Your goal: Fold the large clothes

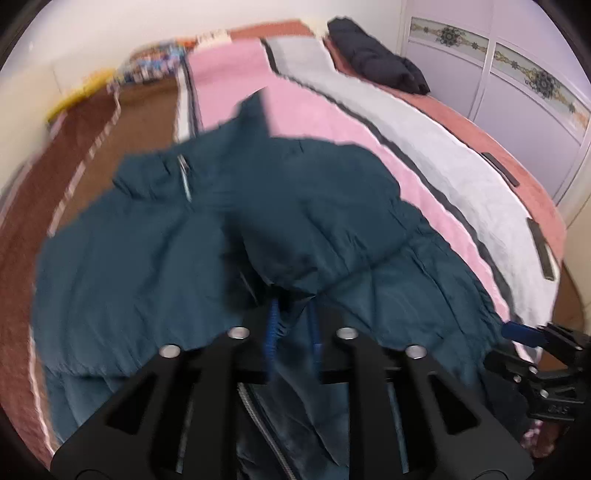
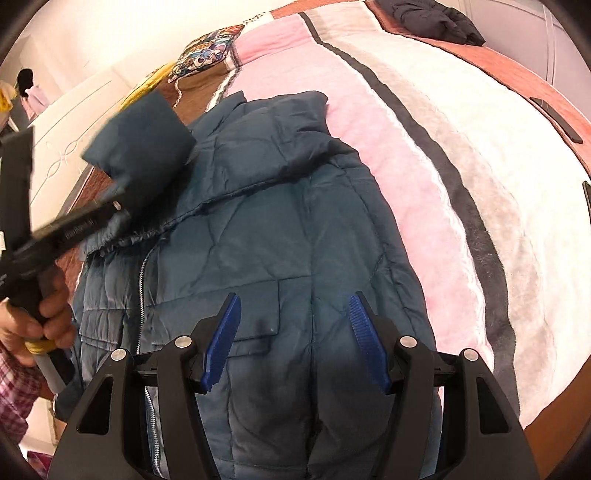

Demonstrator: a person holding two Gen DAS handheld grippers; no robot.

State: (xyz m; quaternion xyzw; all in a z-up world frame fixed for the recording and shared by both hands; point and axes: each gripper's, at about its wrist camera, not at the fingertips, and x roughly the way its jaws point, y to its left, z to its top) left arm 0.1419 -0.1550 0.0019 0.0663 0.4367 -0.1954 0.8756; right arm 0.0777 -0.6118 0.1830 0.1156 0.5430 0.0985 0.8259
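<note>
Two grippers nearest, both angled down over the teal jacket (image 2: 266,229). Right gripper (image 2: 295,339) spread wide, nothing between the blue pads, hovering above a flap pocket (image 2: 236,306). Left gripper (image 1: 293,336) parted only narrowly, gathered sleeve (image 2: 144,136) end bunched right at the tips; contact lost in blur. Gripped by a hand (image 2: 44,317) at the left edge of the right view, small print on its black bar too smeared to read. Embossed marks on the right gripper's body likewise illegible.

Jacket spread front-up on a pink, grey and white striped blanket (image 2: 406,166), long axis running near to far: hem toward the cameras, collar pointing away, zipper (image 2: 142,280) along its left. Further off, a cartoon-print pillow (image 2: 207,51) and a dark bundled garment (image 2: 439,18).
</note>
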